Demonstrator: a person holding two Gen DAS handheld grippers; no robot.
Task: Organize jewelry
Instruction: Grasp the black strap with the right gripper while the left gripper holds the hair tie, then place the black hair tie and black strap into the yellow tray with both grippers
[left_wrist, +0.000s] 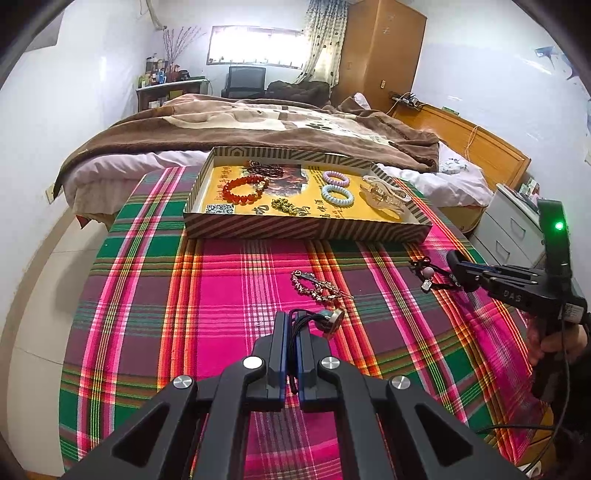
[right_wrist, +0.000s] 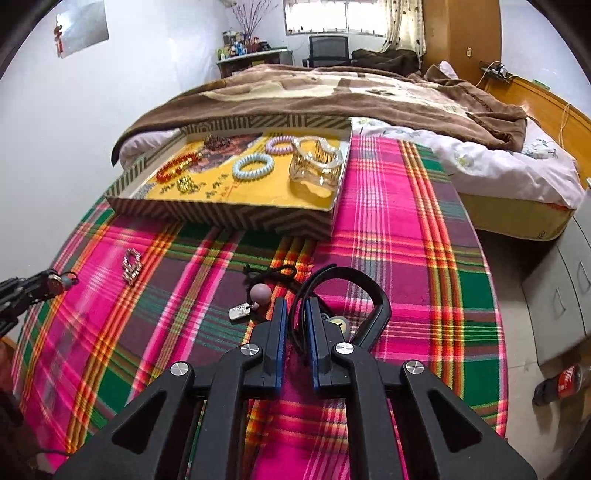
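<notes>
- The left tool is pressed together on the thin black cords of a necklace with a round metal charm, held just above the plaid desk
- The right tool is pinching a black strap that loops up past its tip; its two sides are close, with only the strap between them
- Near the right tool, a black cord with a pink bead and silver tag lies on the cloth; I cannot tell if it is joined to the strap
- A gold chain bracelet lies loose on the desk, between the two tools
- The striped tray sits at the far side of the desk, and already holds a red bead bracelet, two coil hair ties, a clear hair claw and more
- I think this is the picking-up step: both tools have a piece and the tray is the place to put it
- Next, each tool should go far over the tray wall, find a bare yellow spot, and open there
- The gold bracelet is still to do
</notes>
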